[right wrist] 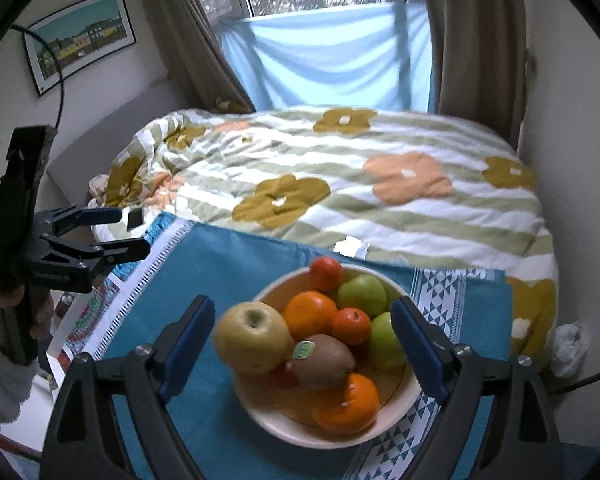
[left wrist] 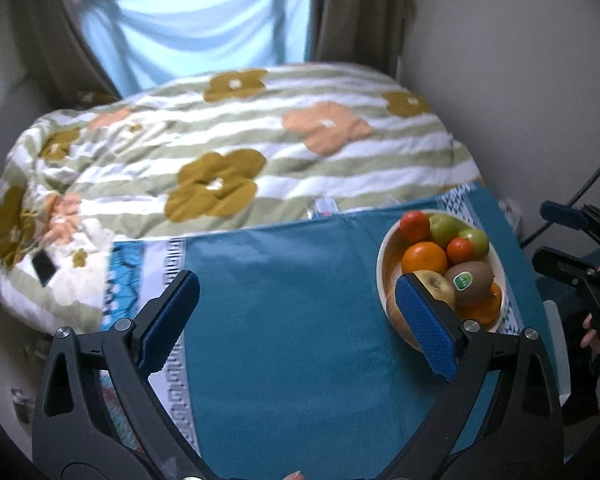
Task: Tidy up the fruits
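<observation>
Right wrist view: right gripper (right wrist: 304,344) and left gripper (left wrist: 296,322) both hang jaws apart and empty, every visible fruit in the bowl (right wrist: 260,420), so placing looks finished and backing away remains.

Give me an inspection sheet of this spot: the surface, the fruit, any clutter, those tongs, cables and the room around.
Surface: teal cloth with patterned white borders, bare beside the bowl.
Job's things: cream bowl holding a yellow apple, kiwi with a sticker, oranges, smaller tangerines and green apples.
Clutter: dark phone-like item on the duvet; white plastic bag by the bed.
Tongs: left tongs open, empty; right tongs open around the bowl, gripping nothing.
Cables: black cable looping above the left tongs.
Surroundings: bed with flowered duvet, curtains, window, framed picture.
</observation>
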`<state>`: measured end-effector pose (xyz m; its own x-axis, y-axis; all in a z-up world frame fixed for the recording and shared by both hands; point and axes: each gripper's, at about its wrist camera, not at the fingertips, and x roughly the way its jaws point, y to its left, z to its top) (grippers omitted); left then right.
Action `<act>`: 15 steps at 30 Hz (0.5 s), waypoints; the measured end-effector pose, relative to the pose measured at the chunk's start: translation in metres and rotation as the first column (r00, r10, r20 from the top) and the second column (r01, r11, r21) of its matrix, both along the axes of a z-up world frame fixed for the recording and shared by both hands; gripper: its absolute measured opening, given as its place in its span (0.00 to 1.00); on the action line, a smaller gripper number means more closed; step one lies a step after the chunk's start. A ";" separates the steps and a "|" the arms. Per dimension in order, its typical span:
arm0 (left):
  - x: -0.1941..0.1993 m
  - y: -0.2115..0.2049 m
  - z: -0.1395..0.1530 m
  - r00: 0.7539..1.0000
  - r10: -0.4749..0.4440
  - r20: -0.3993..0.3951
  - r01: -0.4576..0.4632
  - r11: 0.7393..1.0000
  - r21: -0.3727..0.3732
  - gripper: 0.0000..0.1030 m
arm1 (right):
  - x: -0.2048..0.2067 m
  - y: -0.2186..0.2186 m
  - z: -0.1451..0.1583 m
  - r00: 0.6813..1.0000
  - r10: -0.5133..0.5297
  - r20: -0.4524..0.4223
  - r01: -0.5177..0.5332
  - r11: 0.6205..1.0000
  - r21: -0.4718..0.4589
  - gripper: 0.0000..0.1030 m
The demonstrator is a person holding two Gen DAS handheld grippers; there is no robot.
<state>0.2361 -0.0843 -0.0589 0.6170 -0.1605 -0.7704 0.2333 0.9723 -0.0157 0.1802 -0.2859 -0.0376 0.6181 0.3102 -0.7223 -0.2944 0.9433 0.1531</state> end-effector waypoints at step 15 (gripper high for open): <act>-0.131 0.061 0.057 0.965 0.165 0.206 -0.171 0.985 0.015 1.00 | -0.120 0.058 0.079 0.964 -0.250 0.094 0.255 0.966 -0.036 0.86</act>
<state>0.1050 -0.0230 -0.0015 0.7772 -0.0187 -0.6290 0.0618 0.9970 0.0468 0.0599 -0.2274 0.0414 0.7337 0.1030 -0.6717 -0.0561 0.9943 0.0912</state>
